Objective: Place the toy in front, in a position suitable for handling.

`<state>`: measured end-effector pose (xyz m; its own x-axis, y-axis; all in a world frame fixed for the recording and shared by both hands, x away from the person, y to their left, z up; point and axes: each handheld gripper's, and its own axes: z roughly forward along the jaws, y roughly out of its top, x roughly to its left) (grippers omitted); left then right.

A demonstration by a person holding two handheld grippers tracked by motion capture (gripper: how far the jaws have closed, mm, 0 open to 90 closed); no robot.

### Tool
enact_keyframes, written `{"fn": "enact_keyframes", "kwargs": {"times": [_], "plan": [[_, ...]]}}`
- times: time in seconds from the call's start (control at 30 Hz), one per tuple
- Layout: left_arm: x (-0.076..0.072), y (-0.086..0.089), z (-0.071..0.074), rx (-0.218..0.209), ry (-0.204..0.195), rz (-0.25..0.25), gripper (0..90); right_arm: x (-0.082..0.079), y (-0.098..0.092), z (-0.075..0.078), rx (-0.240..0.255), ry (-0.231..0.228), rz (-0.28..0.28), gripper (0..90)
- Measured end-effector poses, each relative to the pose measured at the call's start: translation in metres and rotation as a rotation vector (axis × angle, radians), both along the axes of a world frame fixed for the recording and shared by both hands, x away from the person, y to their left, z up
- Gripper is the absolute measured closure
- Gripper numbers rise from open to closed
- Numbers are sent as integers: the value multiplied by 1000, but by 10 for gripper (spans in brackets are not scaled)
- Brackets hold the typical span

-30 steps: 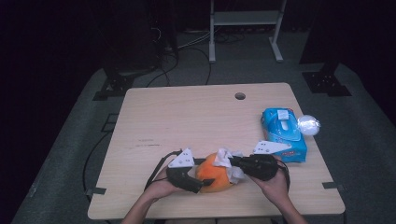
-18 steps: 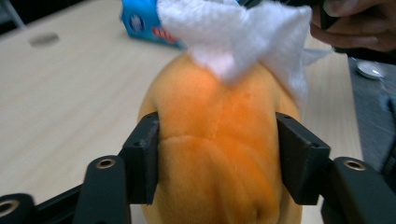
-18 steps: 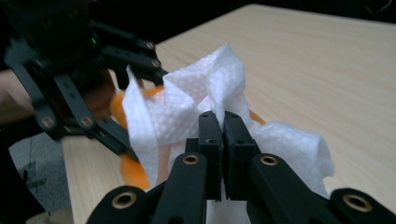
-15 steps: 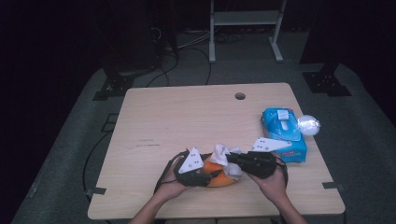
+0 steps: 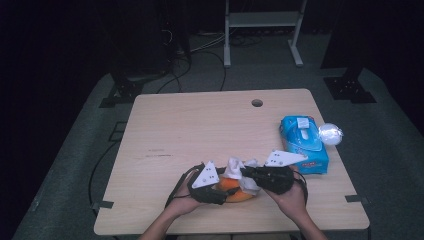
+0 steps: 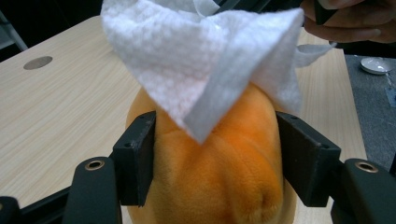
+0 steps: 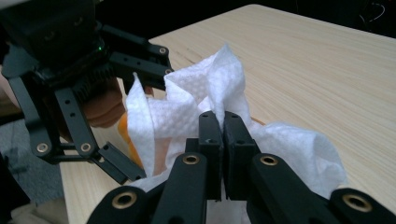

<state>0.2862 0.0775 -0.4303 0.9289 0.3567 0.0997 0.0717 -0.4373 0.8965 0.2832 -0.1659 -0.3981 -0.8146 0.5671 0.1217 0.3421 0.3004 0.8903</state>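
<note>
At the near edge of the tabletop (image 5: 200, 125), both hands work close together. Left gripper (image 5: 216, 192): jaws either side of an orange plush toy (image 6: 219, 163), pads against its flanks, clamped on it; jaws have just been easing wider w/ the toy between them. Toy lies on the tabletop, near front edge, roughly centre. White wipe (image 6: 205, 60) draped over toy's top, crumpled, one corner hanging down the front. Right gripper (image 7: 223, 135): jaws together, pinching a fold of the wipe; rest of the sheet bunches around the jaws. The two grippers sit just beside each other, jaws facing. Further right: blue wipes pack (image 5: 303, 142) flat on the tabletop near right edge, well apart from the toy. Small round shiny thing (image 5: 330, 133) at pack's far side, too blurred to ID.
</note>
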Motion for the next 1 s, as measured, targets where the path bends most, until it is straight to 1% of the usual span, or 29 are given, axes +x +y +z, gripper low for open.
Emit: {"fn": "enact_keyframes", "kwargs": {"times": [0.03,0.07,0.1,0.13,0.17,0.2,0.23,0.3,0.33,0.4,0.47,0.53,0.57,0.63,0.77,0.83,0.9,0.93,0.97,1.0], "plan": [[1,1,0,-2,7,5,317,1,0,0,-3,0,3,867],[2,2,1,-2,17,11,275,2,-1,-1,-2,11,4,868],[4,4,2,-5,35,15,241,3,-2,-3,-9,11,1,869],[6,6,3,-13,61,22,205,3,-3,-5,-19,11,-3,869],[9,8,3,-23,92,22,201,4,-5,-6,-22,14,-9,869],[10,10,2,-33,113,13,226,4,-7,-6,-15,20,-11,869],[10,11,1,-39,114,11,270,5,-8,-6,-8,27,-13,868],[9,10,1,-29,111,8,339,4,-8,-3,-4,20,-19,868],[7,8,2,-22,95,1,357,3,-7,-1,-6,14,-17,869],[3,3,3,-12,75,-15,374,-2,0,2,-15,-10,0,868],[0,-1,2,-18,61,-26,376,-10,12,5,-15,-30,47,868],[-2,-2,2,-3,46,-33,375,-15,23,6,-32,-42,83,868],[-2,-1,2,6,43,-32,378,-17,29,5,-55,-55,89,869],[0,2,0,0,51,-28,379,-16,28,5,-55,-52,87,868],[3,11,-3,5,68,-16,378,-6,8,-1,-30,-24,23,869],[5,14,-4,-5,78,-13,368,-2,-3,-3,-26,-7,-13,869],[7,13,-2,-14,88,-8,314,1,-8,-5,-9,14,-28,869],[8,11,0,-12,86,-1,249,0,-8,-6,-7,16,-28,869],[8,8,1,-22,86,7,196,-1,-5,-6,-11,11,-24,869],[8,6,2,-34,90,7,171,-2,-2,-6,-8,10,-9,868]]}}
